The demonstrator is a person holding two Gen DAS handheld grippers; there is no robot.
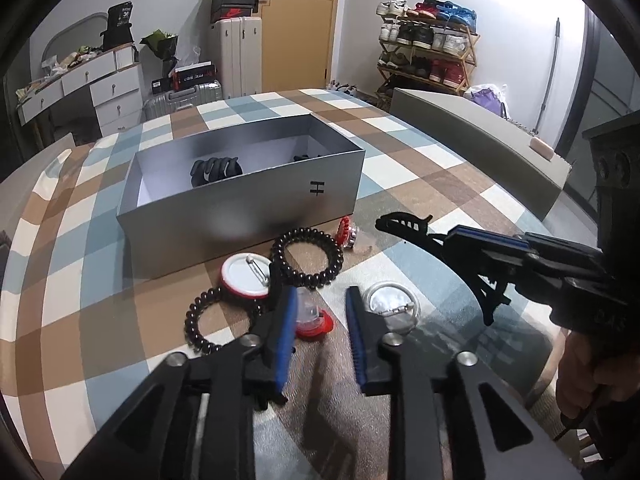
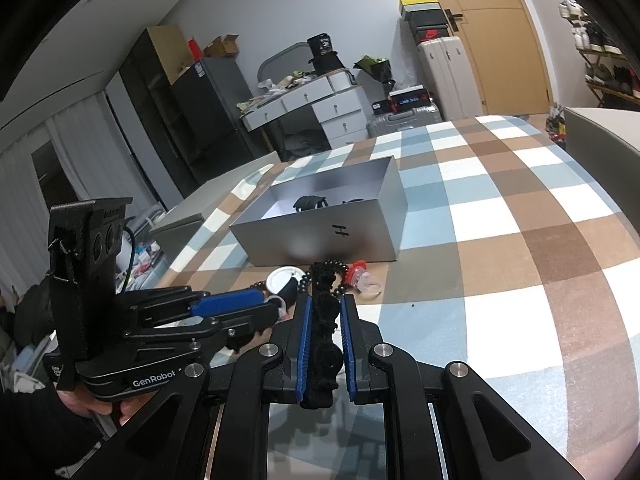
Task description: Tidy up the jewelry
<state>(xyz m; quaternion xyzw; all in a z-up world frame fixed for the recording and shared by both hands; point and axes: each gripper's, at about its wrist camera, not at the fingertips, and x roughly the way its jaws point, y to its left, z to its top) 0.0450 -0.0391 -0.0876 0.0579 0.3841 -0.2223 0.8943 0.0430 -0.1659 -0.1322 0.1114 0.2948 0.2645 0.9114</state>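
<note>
An open grey box point(image 1: 248, 200) stands on the checked table and holds dark items point(image 1: 216, 170); it also shows in the right wrist view point(image 2: 332, 236). In front of it lie two black bead bracelets point(image 1: 308, 258) point(image 1: 204, 320), a red-rimmed pin badge point(image 1: 246, 276), a clear badge point(image 1: 394, 306) and small red pieces point(image 1: 346, 232). My left gripper point(image 1: 320, 300) is open, low over a red and clear piece point(image 1: 312, 318). My right gripper point(image 2: 325, 316) is shut on a black hair claw clip point(image 2: 325, 328), held above the table; the clip point(image 1: 404, 224) juts left in the left wrist view.
The box lid point(image 1: 480, 148) lies on the table at the right. A checked cloth point(image 2: 520, 240) covers the table. Behind are a white drawer unit point(image 1: 100, 88), suitcases point(image 1: 236, 56) and a shoe rack point(image 1: 428, 48).
</note>
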